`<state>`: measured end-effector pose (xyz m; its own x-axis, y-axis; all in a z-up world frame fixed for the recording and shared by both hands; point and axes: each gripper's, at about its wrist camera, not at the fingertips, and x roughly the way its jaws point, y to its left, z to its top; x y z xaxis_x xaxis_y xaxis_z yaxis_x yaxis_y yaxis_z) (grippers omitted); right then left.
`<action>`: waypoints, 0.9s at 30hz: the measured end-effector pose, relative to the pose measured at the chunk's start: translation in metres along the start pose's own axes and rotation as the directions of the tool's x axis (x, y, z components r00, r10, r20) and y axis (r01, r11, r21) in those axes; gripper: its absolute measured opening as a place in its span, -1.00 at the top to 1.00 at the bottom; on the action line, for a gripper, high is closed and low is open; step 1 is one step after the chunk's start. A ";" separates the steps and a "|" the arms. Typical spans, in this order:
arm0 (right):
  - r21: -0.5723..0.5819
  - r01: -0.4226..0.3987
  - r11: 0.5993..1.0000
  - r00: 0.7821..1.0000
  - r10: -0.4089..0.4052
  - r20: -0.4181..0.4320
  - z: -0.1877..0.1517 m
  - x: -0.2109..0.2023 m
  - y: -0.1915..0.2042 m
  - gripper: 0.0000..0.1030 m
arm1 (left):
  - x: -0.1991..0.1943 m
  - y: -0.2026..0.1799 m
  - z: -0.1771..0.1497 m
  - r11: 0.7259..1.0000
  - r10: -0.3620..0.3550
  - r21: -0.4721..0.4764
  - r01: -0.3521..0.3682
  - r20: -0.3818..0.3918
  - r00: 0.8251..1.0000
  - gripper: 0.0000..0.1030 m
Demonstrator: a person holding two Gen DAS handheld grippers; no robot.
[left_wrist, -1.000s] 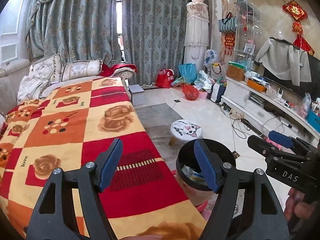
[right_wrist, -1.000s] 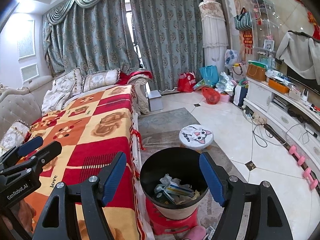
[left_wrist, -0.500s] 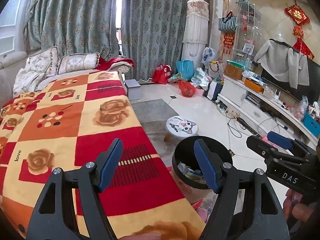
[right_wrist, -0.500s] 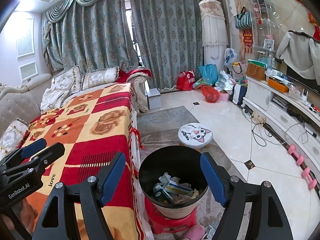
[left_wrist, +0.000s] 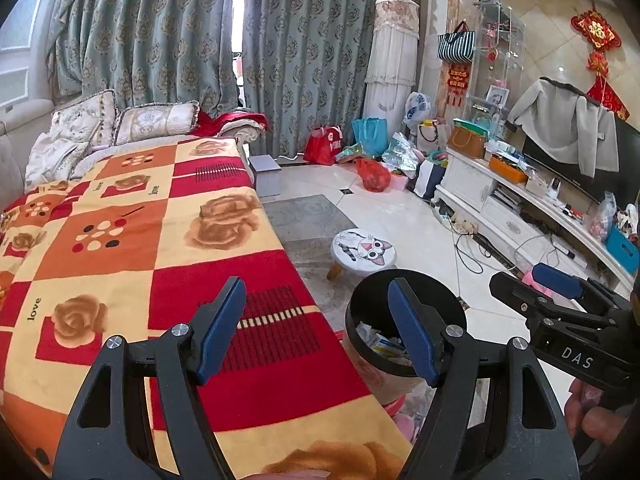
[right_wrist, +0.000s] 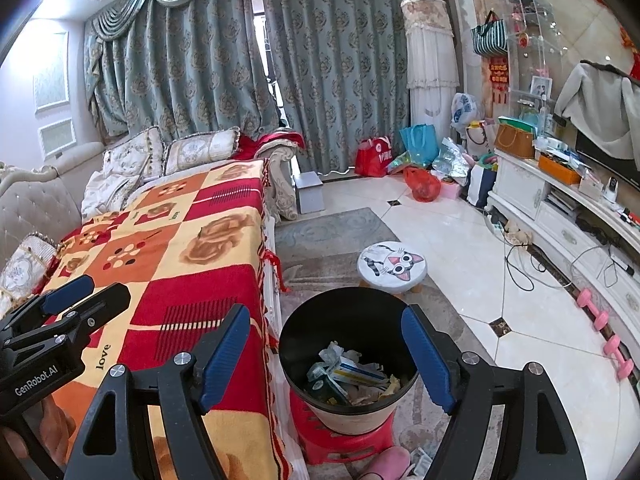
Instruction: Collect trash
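A black-rimmed trash bin (right_wrist: 348, 364) stands on a red stool beside the sofa, with paper and wrapper trash (right_wrist: 352, 376) inside. It also shows in the left wrist view (left_wrist: 380, 344). My right gripper (right_wrist: 326, 356) is open and empty, held above the bin. My left gripper (left_wrist: 318, 330) is open and empty, over the edge of the sofa blanket (left_wrist: 160, 272), left of the bin. Each gripper shows in the other's view: the right one (left_wrist: 556, 296) and the left one (right_wrist: 68, 300).
A cat-face stool (right_wrist: 394, 266) stands on the grey rug (right_wrist: 332, 232) beyond the bin. Bags (right_wrist: 416, 160) lie by the curtains. A white TV cabinet (right_wrist: 560, 216) with cables runs along the right. Pink dumbbells (right_wrist: 608, 336) lie on the tile floor. A pink slipper (right_wrist: 390, 462) lies near the red stool.
Both grippers stay open and empty. The left wrist view has shifted slightly, the bin now sitting a little lower and nearer. The right gripper has barely moved.
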<state>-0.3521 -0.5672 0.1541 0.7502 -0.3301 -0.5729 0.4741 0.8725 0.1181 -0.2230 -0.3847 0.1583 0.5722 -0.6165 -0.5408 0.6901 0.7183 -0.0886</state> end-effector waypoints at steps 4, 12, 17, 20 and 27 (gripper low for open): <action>-0.004 0.003 1.000 1.000 -0.003 -0.001 0.000 0.000 0.000 -0.48 | 0.000 0.000 0.000 1.000 -0.001 -0.002 0.001 0.000 1.000 -0.42; -0.006 0.007 1.000 1.000 -0.007 -0.009 0.002 0.005 0.002 -0.48 | 0.004 0.002 -0.003 1.000 -0.008 -0.013 0.008 -0.016 1.000 -0.42; -0.008 0.009 1.000 1.000 -0.009 -0.016 0.003 0.006 0.003 -0.48 | 0.006 0.001 -0.003 1.000 -0.013 -0.017 0.012 -0.020 1.000 -0.42; -0.009 0.009 1.000 1.000 -0.009 -0.017 0.003 0.006 0.003 -0.49 | 0.007 -0.002 -0.004 1.000 -0.016 -0.015 0.016 -0.027 1.000 -0.42; -0.008 0.009 1.000 1.000 -0.010 -0.029 0.001 0.007 0.002 -0.49 | 0.007 -0.006 -0.006 1.000 -0.016 -0.012 0.016 -0.030 0.999 -0.42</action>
<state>-0.3450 -0.5681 0.1513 0.7322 -0.3279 -0.5970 0.4773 0.8723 0.1063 -0.2256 -0.3916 0.1496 0.5473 -0.6181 -0.5642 0.6938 0.7121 -0.1071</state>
